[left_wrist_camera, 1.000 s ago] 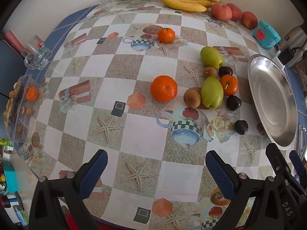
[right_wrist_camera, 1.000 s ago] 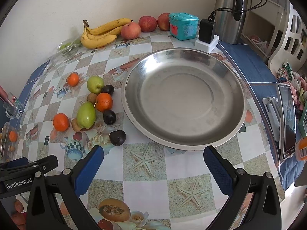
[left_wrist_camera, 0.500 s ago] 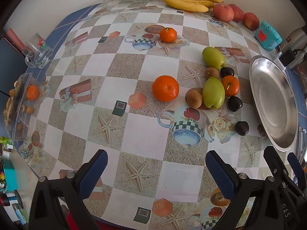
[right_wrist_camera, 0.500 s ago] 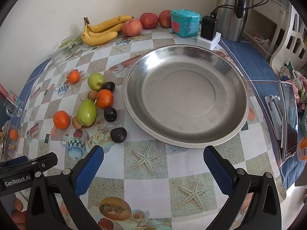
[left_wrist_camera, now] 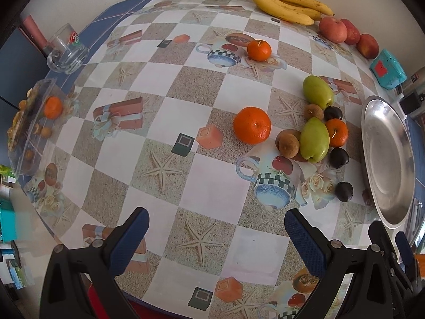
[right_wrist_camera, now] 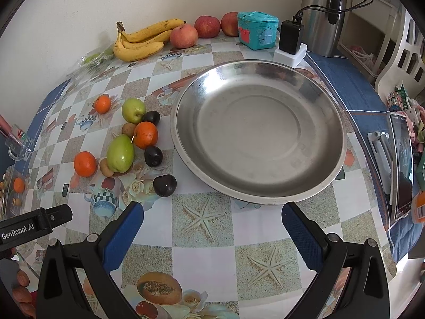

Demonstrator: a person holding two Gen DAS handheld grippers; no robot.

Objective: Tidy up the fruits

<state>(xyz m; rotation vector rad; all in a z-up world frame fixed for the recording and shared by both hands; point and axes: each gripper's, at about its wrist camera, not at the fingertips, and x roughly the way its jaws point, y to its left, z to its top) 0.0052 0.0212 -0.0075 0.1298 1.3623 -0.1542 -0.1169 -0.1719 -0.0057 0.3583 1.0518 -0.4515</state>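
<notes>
An empty steel plate (right_wrist_camera: 326,175) (left_wrist_camera: 372,133) lies on the patterned table. Left of it sits a cluster of fruit: a green pear (right_wrist_camera: 120,153) (left_wrist_camera: 314,140), a second green pear (right_wrist_camera: 133,109), an orange (right_wrist_camera: 145,134), another orange (left_wrist_camera: 252,125) (right_wrist_camera: 84,163), dark plums (right_wrist_camera: 164,185) (right_wrist_camera: 153,155), brown kiwis (left_wrist_camera: 288,145). A small orange (left_wrist_camera: 259,50) lies farther back. My left gripper (left_wrist_camera: 216,232) is open and empty above the table's near edge. My right gripper (right_wrist_camera: 212,226) is open and empty in front of the plate.
Bananas (right_wrist_camera: 140,41), three apples (right_wrist_camera: 183,36) and a teal box (right_wrist_camera: 257,29) line the back wall. A kettle (right_wrist_camera: 324,13) and charger (right_wrist_camera: 290,42) stand back right. A glass mug (left_wrist_camera: 67,50) and a clear tray (left_wrist_camera: 32,122) sit at the left edge; a phone (right_wrist_camera: 402,164) lies right.
Both grippers have moved slightly forward and down toward the table; the fruit and plate look a little nearer. Nothing on the table moved.
</notes>
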